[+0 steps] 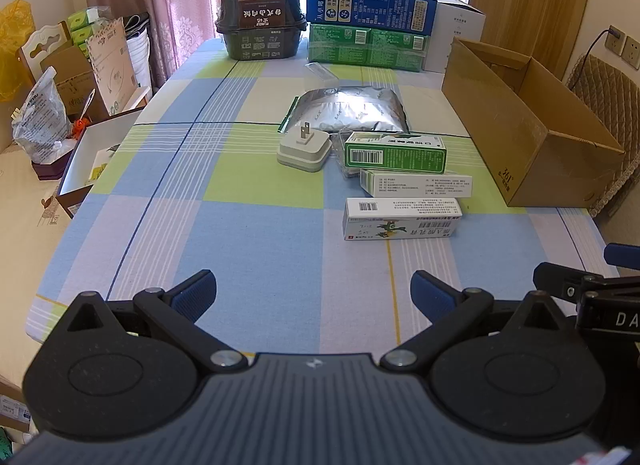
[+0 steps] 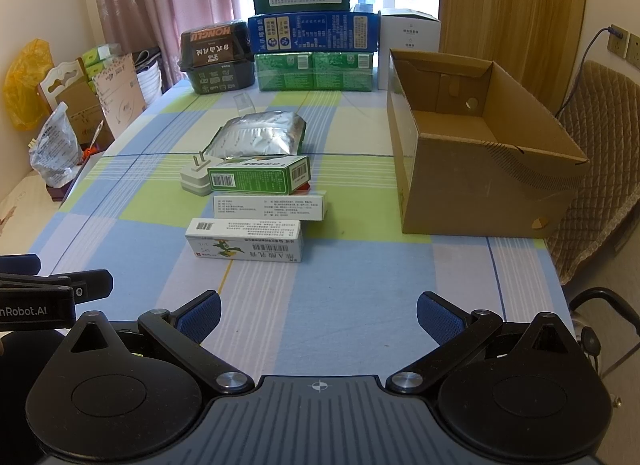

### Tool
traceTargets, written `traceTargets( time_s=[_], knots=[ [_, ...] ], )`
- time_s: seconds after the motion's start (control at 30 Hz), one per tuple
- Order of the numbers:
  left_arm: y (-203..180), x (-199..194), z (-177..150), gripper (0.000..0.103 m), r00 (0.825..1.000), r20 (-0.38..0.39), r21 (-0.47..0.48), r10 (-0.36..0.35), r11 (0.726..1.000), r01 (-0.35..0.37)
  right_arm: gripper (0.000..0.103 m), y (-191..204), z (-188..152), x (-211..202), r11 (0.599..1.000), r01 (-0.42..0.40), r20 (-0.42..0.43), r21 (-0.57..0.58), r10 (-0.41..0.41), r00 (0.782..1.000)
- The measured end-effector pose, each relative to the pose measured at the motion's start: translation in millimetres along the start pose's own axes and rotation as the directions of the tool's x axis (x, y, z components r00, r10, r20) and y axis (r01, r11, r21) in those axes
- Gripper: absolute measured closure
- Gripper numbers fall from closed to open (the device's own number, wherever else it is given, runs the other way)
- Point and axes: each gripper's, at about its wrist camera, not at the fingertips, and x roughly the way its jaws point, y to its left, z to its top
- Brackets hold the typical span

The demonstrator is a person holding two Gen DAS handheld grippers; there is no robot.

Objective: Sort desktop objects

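Note:
On the checked tablecloth lie a white medicine box with a plant picture [image 1: 402,219] [image 2: 245,240], a second white box [image 1: 416,183] [image 2: 270,207], a green box [image 1: 395,153] [image 2: 259,177], a white plug adapter [image 1: 305,149] [image 2: 194,181] and a silver foil pouch [image 1: 352,111] [image 2: 260,134]. An open cardboard box [image 1: 520,125] [image 2: 476,153] stands to the right. My left gripper [image 1: 314,293] hovers open above the near table, short of the boxes. My right gripper [image 2: 319,315] is also open, with nothing between its fingers. Each view catches the other gripper at its edge.
Stacked green and blue cartons [image 1: 368,17] [image 2: 314,49], a dark food tub [image 1: 260,23] [image 2: 218,57] and a white carton [image 2: 410,37] line the far edge. A small clear plastic piece [image 1: 322,72] lies before them. Bags and boxes crowd the left [image 1: 60,105]; a padded chair [image 2: 596,169] stands right.

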Motion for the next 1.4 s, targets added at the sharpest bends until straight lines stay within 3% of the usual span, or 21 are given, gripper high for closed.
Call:
traceTargets(
  time_s=[0.6,0.83,0.97,1.17,1.3,1.4],
  knots=[
    [-1.5,0.3,-1.1,0.001,1.000,0.003,-0.001,-0.014,1.000,0.014,0.002,-1.6,0.2,0.4,1.000,-0.006,0.001,0.004,0.006,1.000],
    [4.4,0.3,3.9,0.001,0.995,-0.011,-0.013,-0.102,0.995,0.102,0.002,-6.9,1.0,-0.7,0.999,-0.032,0.002,0.009,0.032,0.999],
    [3.6,-1.7,16.1,0.001,0.992,0.002,0.069,-0.130,0.989,0.130,0.002,-7.8,7.4,-1.5,0.998,-0.063,0.009,-0.014,0.063,0.998],
    [3.1,6.2,48.6,0.002,0.978,-0.015,0.235,-0.208,0.950,0.206,0.002,-12.7,30.7,0.2,0.990,-0.082,0.045,-0.115,0.088,0.995],
    [3.1,22.4,65.9,0.001,0.968,-0.016,0.355,-0.249,0.904,0.239,0.002,-13.4,48.6,10.3,0.971,-0.112,0.028,-0.210,0.120,0.992],
    [3.9,42.7,74.6,0.001,0.955,-0.065,0.418,-0.291,0.861,0.291,0.002,-11.8,60.1,21.9,0.949,-0.151,-0.003,-0.276,0.156,0.988]
  ],
)
